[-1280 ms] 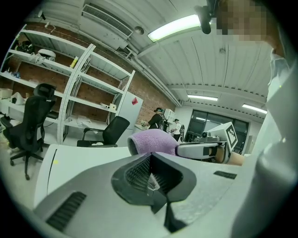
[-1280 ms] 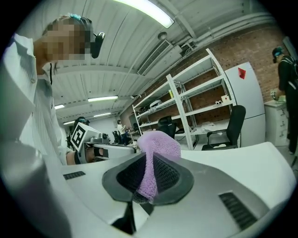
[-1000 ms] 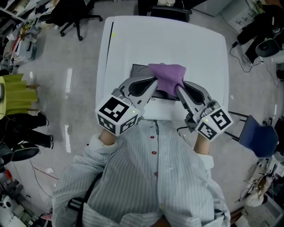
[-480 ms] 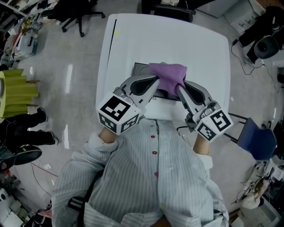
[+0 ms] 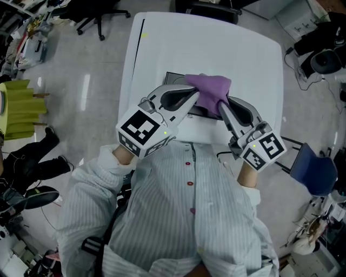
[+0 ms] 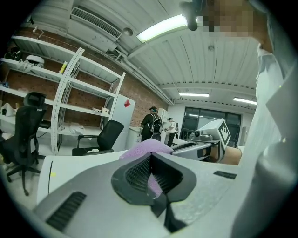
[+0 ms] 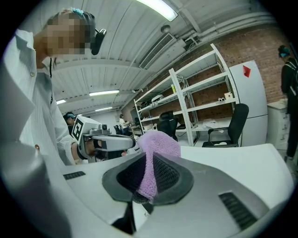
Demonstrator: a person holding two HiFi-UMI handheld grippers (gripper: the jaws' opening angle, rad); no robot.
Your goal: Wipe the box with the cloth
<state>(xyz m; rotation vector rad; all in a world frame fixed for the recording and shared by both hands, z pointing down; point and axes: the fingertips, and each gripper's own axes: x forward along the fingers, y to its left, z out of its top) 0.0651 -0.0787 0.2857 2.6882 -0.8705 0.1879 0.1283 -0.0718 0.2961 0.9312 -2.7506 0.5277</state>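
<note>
A purple cloth (image 5: 208, 88) is bunched up over a dark flat box (image 5: 173, 80) on the white table (image 5: 243, 59). Most of the box is hidden under the cloth and the grippers. My left gripper (image 5: 195, 97) holds the cloth's left side and my right gripper (image 5: 221, 106) its right side. In the left gripper view the left gripper (image 6: 150, 162) is shut with the cloth (image 6: 145, 146) pinched between its pads. In the right gripper view the right gripper (image 7: 148, 162) is shut on a fold of the cloth (image 7: 159, 141).
The table's near edge lies just below the grippers, against the person's striped shirt (image 5: 189, 216). Office chairs (image 5: 97, 16) stand on the floor beyond the far left corner, a blue chair (image 5: 316, 170) to the right. Shelving (image 7: 205, 102) and people stand in the background.
Both grippers keep their hold on the cloth over the box. The left arm has swung slightly outward and the view has shifted a little.
</note>
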